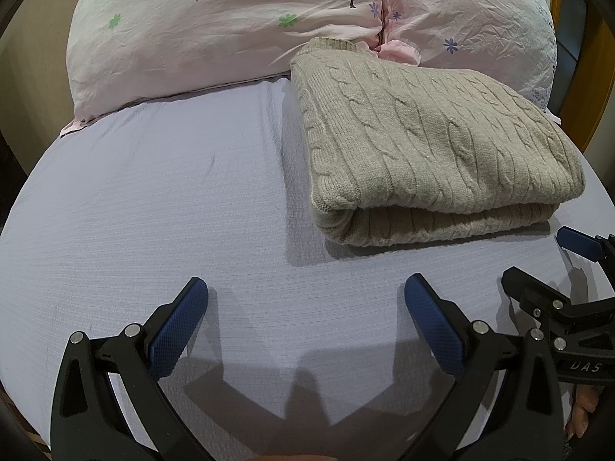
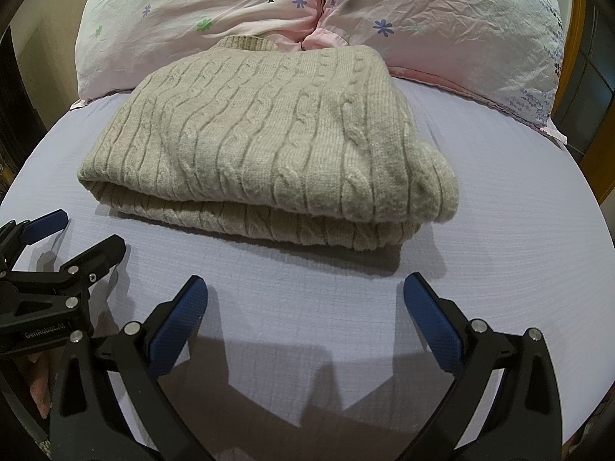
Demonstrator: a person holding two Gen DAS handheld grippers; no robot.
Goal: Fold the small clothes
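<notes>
A beige cable-knit sweater [image 1: 430, 146] lies folded in a thick rectangle on the lavender bed sheet [image 1: 153, 199], its far edge against the pillows. It also shows in the right wrist view [image 2: 261, 146]. My left gripper [image 1: 305, 292] is open and empty, above the sheet, near and to the left of the sweater. My right gripper [image 2: 303, 292] is open and empty, just in front of the sweater's near folded edge. The right gripper shows at the right edge of the left wrist view [image 1: 546, 257], and the left gripper at the left edge of the right wrist view [image 2: 84, 230].
Two pink floral pillows [image 1: 215, 27] [image 2: 453, 27] lie across the head of the bed behind the sweater. A wooden frame [image 1: 592, 88] stands at the far right. Dark floor lies past the sheet's left edge.
</notes>
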